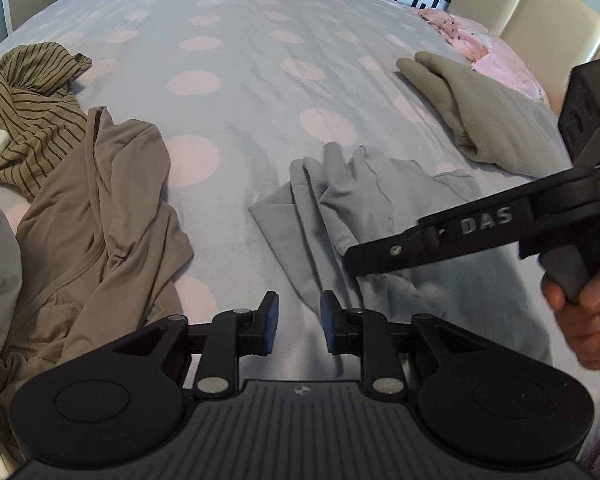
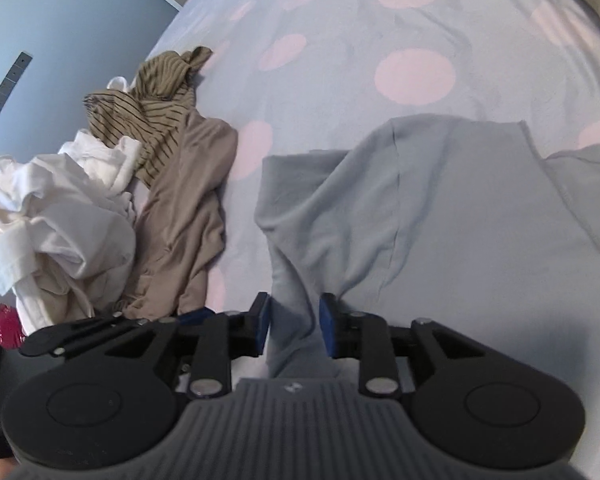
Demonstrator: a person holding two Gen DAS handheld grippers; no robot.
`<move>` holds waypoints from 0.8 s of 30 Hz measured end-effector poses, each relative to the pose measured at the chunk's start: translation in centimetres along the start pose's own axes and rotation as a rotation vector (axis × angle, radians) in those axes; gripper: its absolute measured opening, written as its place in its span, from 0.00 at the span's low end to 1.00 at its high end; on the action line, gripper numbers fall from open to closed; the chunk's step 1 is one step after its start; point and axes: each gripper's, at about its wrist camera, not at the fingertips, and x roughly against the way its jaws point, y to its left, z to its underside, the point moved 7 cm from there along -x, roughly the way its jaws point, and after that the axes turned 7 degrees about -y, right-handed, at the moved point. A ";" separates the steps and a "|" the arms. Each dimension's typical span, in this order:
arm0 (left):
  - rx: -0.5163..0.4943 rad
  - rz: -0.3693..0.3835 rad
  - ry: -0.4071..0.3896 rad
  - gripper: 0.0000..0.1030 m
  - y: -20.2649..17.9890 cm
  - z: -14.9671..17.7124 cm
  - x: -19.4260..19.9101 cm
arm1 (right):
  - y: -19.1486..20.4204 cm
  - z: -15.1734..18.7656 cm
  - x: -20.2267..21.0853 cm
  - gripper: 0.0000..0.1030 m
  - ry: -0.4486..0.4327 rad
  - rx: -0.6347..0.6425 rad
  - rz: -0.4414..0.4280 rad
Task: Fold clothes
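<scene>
2 hand-held grippers, left (image 1: 299,322) and right (image 2: 294,325), jaws apart over grey garment (image 2: 440,208) on bed (image 1: 236,40).

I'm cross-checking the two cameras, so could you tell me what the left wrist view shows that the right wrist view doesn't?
Only the left wrist view shows the folded olive garment, pink pillows and the hand holding the right gripper. Only the right wrist view shows the white clothes fully. Both share the grey-blue shirt, tan top, striped top and spotted bedspread.
</scene>
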 end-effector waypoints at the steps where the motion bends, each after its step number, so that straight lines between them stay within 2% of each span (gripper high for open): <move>1: 0.005 0.012 -0.004 0.21 -0.3 0.0 0.3 | 0.0 -0.1 0.8 0.31 -0.011 0.016 0.006; 3: 0.004 0.044 -0.016 0.23 -1.1 0.1 1.1 | 0.0 -0.4 2.7 0.34 -0.044 0.039 0.013; 8: -0.011 0.131 -0.018 0.37 -3.8 1.6 2.8 | -1.2 0.1 8.0 0.37 -0.110 0.110 0.053; 12: -0.046 0.159 0.017 0.37 -5.7 3.9 2.9 | -2.7 2.8 11.4 0.40 -0.130 0.177 0.112; 15: -0.069 0.162 0.041 0.37 -6.2 5.2 2.5 | -3.5 5.7 13.2 0.45 -0.134 0.236 0.146; 17: -0.085 0.163 0.057 0.32 -6.5 6.1 2.2 | -3.9 7.8 14.1 0.46 -0.129 0.273 0.167; 20: -0.108 0.165 0.080 0.31 -7.0 7.4 1.8 | -4.1 10.6 14.8 0.47 -0.116 0.328 0.192; 22: -0.120 0.161 0.077 0.29 -7.0 7.7 1.7 | -4.1 12.3 15.0 0.52 -0.116 0.366 0.214; 24: -0.122 0.167 0.083 0.20 -6.9 7.8 1.5 | -4.0 13.8 14.7 0.53 -0.116 0.411 0.252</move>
